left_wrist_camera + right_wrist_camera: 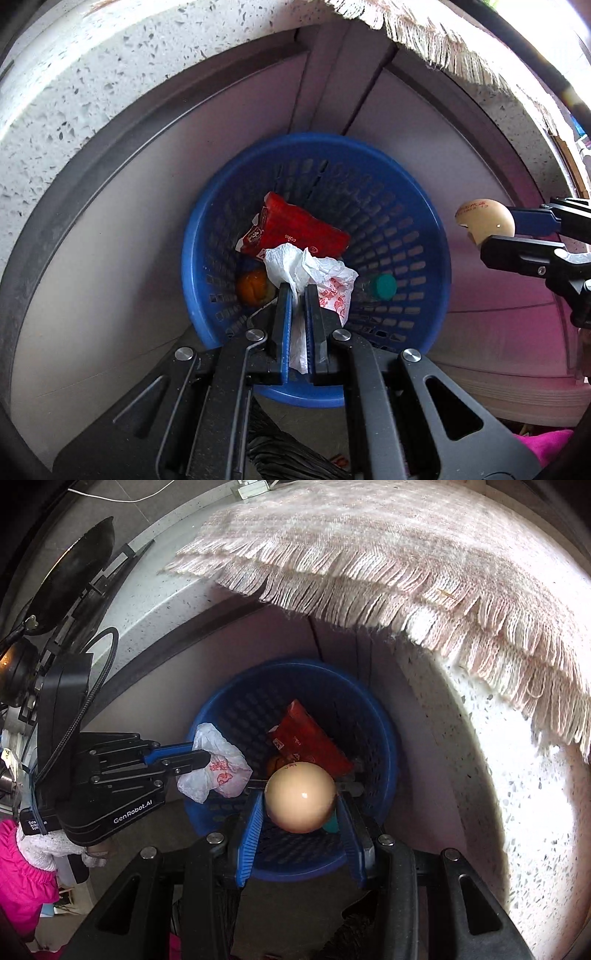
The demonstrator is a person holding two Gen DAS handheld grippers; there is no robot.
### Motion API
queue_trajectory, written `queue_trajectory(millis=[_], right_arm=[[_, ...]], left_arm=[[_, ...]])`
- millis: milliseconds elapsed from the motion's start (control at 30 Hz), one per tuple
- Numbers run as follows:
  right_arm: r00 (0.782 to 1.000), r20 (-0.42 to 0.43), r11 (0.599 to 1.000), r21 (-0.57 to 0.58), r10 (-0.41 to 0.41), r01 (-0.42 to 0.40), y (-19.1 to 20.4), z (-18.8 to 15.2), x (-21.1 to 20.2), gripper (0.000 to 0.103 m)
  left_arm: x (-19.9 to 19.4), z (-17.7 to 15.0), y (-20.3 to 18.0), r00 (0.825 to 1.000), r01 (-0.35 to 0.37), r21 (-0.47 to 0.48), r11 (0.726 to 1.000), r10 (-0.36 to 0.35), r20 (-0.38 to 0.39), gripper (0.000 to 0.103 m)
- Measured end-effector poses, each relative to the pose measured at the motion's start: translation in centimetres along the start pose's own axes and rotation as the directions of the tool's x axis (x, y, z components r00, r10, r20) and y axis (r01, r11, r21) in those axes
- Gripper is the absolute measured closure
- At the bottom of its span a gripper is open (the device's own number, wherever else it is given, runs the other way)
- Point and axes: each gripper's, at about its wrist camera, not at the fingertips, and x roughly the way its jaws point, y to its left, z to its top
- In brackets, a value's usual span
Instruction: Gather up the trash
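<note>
Both claws hang over the blue bin (199, 236) for dropping: left claw (298, 295) pinches a plastic bag (314, 269); right claw (301, 805) pinches an eggshell (301, 797).

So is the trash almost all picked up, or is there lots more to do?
Some is done: the blue basket already holds a red wrapper, something orange and a green cap. In hand: the left claw pinches a white plastic bag and the right claw grips an eggshell, both over the basket. Left: letting them go. More trash elsewhere can't be seen.
</note>
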Motion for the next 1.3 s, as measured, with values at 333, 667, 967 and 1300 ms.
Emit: queue_trajectory(millis=[333, 667, 967, 1300], right_arm=[[1.000, -0.002, 1.000, 0.001, -0.011, 0.011, -0.4, 0.3, 0.3, 0.059], [1.000, 0.010, 1.000, -0.020, -0.015, 0.015, 0.1, 0.8, -0.3, 0.056], [1.000, 0.022, 1.000, -0.025, -0.010, 0.010, 0.2, 0.9, -1.3, 0.045], [0.998, 0.068, 1.000, -0.028, 0.010, -0.008, 1.0, 0.9, -4.0, 0.033]], left_arm=[[0.6, 0.2, 0.4, 1.000, -0.018, 0.002, 1.000, 0.018, 0.000, 0.099], [-0.2, 0.2, 0.5, 0.999, -0.036, -0.010, 0.999, 0.037, 0.023, 0.058], [-0.9, 0.4, 0.5, 0.999, -0.033, -0.020, 0.999, 0.034, 0.028, 0.047], [-3.0, 0.6, 0.4, 0.997, -0.061, -0.012, 0.998, 0.062, 0.047, 0.047]])
